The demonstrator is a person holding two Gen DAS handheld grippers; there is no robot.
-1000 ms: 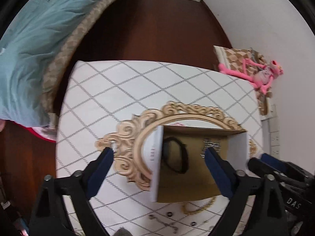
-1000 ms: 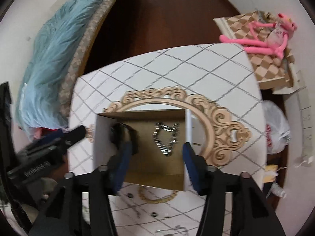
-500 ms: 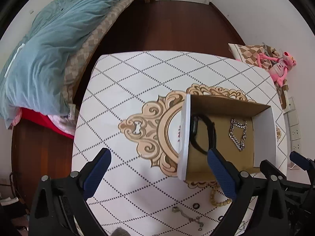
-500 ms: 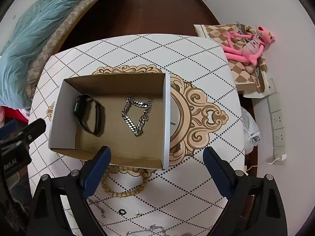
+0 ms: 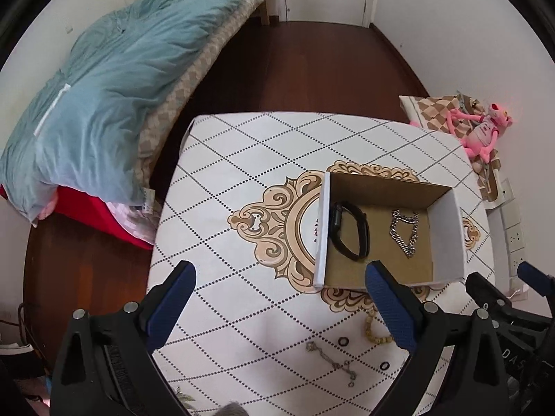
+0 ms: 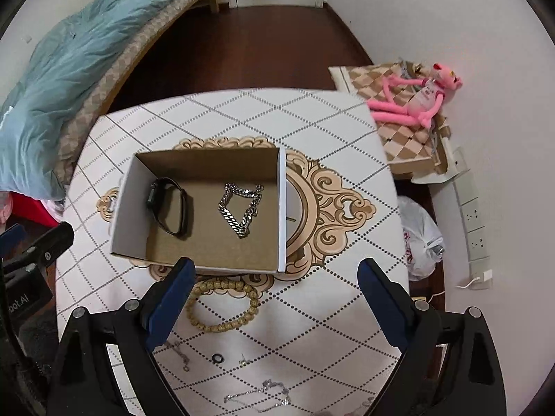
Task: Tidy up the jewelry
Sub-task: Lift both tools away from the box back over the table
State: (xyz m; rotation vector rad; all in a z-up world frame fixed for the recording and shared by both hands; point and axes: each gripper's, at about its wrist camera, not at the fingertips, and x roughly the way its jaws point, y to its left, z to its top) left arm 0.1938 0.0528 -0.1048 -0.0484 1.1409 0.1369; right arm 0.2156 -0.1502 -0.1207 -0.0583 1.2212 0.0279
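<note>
An open cardboard box (image 6: 281, 208) (image 5: 451, 228) stands on the patterned table (image 6: 333, 128). Inside lie a black watch band (image 6: 168, 206) (image 5: 348, 230) and a silver chain (image 6: 241, 209) (image 5: 404, 232). On the table in front of the box lie a wooden bead bracelet (image 6: 222, 303) (image 5: 373, 331), a small black ring (image 6: 218, 358) (image 5: 343, 341), a thin chain bracelet (image 5: 329, 358) and a fine silver necklace (image 6: 260, 393). My left gripper (image 5: 277, 301) is open and empty, above the table left of the box. My right gripper (image 6: 274, 298) is open and empty, above the beads.
A bed with a blue duvet (image 5: 104, 79) lies to the left. A pink plush toy (image 6: 412, 98) lies on a checkered box by the right wall. A white plastic bag (image 6: 421, 242) and wall sockets (image 6: 475, 222) are at the right. Dark wooden floor (image 5: 312, 69) lies beyond the table.
Both grippers have pulled up and back from the box. The right gripper's fingers, narrow over the box a second ago, stand wide open; the silver chain lies in the box.
</note>
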